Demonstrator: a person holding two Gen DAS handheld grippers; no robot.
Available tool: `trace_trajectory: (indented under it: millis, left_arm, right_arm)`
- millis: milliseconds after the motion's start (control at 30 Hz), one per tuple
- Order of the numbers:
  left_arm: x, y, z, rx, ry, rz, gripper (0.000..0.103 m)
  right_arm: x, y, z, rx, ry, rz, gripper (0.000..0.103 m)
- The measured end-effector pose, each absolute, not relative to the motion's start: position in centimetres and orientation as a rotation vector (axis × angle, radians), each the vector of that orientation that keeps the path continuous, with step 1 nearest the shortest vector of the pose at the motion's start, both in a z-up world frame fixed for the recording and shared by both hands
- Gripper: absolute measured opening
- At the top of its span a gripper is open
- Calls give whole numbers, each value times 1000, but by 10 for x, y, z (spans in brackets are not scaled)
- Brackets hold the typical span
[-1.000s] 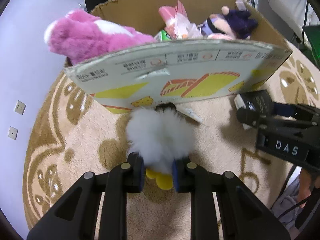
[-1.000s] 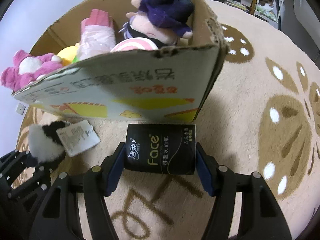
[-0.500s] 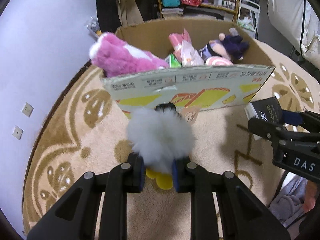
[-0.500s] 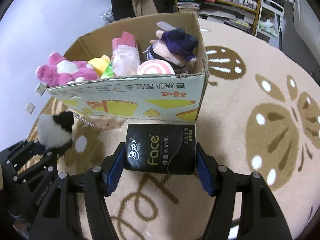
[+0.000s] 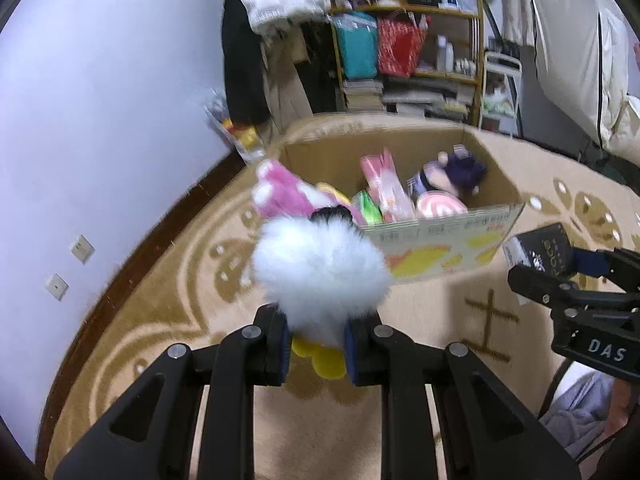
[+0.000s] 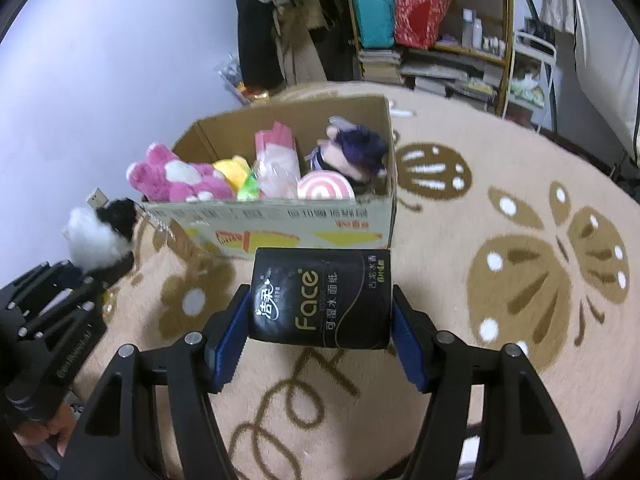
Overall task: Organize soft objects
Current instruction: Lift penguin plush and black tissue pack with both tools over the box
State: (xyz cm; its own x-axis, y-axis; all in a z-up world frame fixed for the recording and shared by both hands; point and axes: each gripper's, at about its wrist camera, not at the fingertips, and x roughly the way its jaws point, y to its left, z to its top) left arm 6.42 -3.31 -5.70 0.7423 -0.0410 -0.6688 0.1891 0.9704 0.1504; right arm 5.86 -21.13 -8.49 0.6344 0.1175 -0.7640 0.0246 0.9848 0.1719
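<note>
The left hand-held gripper [image 5: 316,336] is clenched on a fluffy white plush toy [image 5: 320,268], its blue pads pressed into the fur low on the body, with a black tuft on top and yellow feet poking out underneath between the fingers. The toy is held up in the air, in front of the near left corner of the cardboard box [image 5: 452,236]. From the right wrist view the same plush toy [image 6: 96,236] shows at the far left, just beside the box's left end.

The right hand-held gripper [image 6: 320,324] is grasping a black tissue pack [image 6: 320,300] printed with "Face", squeezed flat between the two blue pads, upright with the label facing the camera. It sits just short of the box's near wall [image 6: 280,224], towards the right-hand corner. In the left wrist view the tissue pack [image 5: 540,248] appears at the right edge, near the box's right corner.

The box stands open on a beige rug [image 6: 500,320] with brown patterns. Inside it lie a pink plush [image 6: 176,180] at the left, a yellow plush [image 6: 232,170], a pink wrapped bundle [image 6: 276,164] in the middle, a round pink swirl cushion [image 6: 326,188], and a purple-haired doll [image 6: 356,152] at the right. Behind the box stands a cluttered shelf [image 6: 440,48]
</note>
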Motion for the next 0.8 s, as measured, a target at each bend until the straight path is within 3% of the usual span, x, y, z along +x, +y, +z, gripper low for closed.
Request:
trace_trajectory:
  millis: [300, 800]
  left_arm:
    - [59, -29, -17, 222, 567, -104, 19]
    - [94, -42, -5, 239, 479, -139, 20]
  right_arm:
    - [63, -213, -67, 184, 801, 81, 69]
    - [86, -210, -48, 156, 659, 145, 69]
